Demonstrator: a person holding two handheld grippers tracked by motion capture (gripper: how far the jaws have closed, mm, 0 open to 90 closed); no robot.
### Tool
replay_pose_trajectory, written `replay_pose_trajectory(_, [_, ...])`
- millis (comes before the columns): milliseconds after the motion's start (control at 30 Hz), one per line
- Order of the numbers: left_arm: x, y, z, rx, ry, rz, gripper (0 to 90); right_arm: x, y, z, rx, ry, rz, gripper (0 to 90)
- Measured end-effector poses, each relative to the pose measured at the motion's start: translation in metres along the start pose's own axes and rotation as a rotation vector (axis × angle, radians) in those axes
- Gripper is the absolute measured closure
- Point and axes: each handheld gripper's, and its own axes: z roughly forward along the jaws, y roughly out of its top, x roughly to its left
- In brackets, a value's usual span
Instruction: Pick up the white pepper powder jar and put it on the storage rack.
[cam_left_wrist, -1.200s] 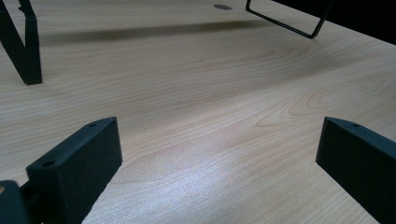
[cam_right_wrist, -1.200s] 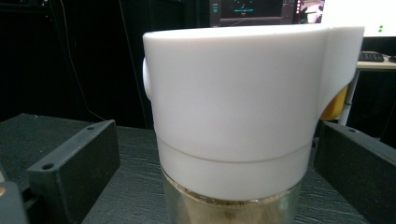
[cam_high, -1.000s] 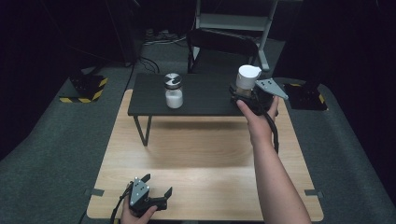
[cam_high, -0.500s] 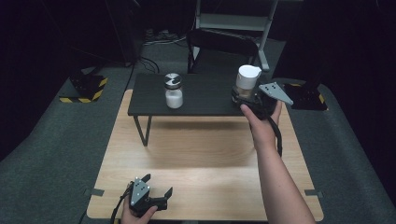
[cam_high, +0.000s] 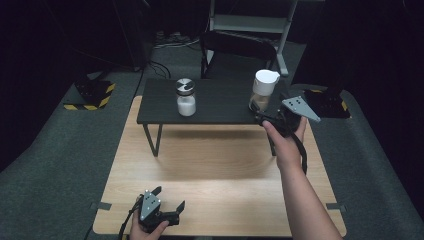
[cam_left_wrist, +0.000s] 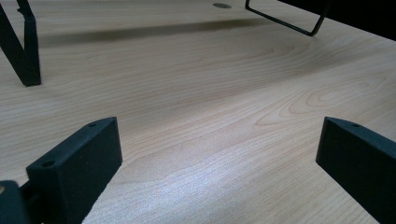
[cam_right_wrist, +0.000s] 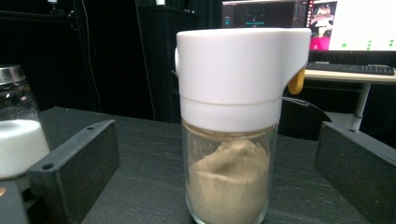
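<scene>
A glass jar with a white lid (cam_high: 263, 91) holds tan powder and stands at the right end of a low black shelf (cam_high: 220, 105). In the right gripper view the white-lidded jar (cam_right_wrist: 233, 140) stands upright just beyond the tips of the jaws, which are spread wide and not touching it. My right gripper (cam_high: 266, 118) is open at the shelf's front right edge. A metal-capped shaker of white grains (cam_high: 185, 97) stands near the shelf's middle, and the shaker (cam_right_wrist: 16, 126) is at the left edge. My left gripper (cam_high: 169, 199) rests open and empty on the wooden table (cam_high: 215, 170) near its front edge.
The shelf stands on thin black legs (cam_left_wrist: 21, 46) above the wooden table. A black chair (cam_high: 235, 47) stands behind the shelf. Yellow-and-black striped blocks (cam_high: 92, 95) lie on the grey floor at the left. A desk with a keyboard (cam_right_wrist: 350, 69) shows far behind the jar.
My right gripper has drawn back a little from the white-lidded jar toward the shelf's front edge. The left gripper has stayed put.
</scene>
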Motion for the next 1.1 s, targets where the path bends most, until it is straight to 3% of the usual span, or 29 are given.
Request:
replay_pose_trajectory(467, [-0.001,0.000,0.000,0.000,0.001,0.006,0.6,-0.005,-0.014,-0.028,-0.006,0.020,-0.005,0.3])
replay_pose_trajectory(1100, [-0.003,-0.001,0.000,-0.002,0.002,0.019,0.6,-0.009,-0.051,-0.072,-0.014,0.059,0.003,0.3])
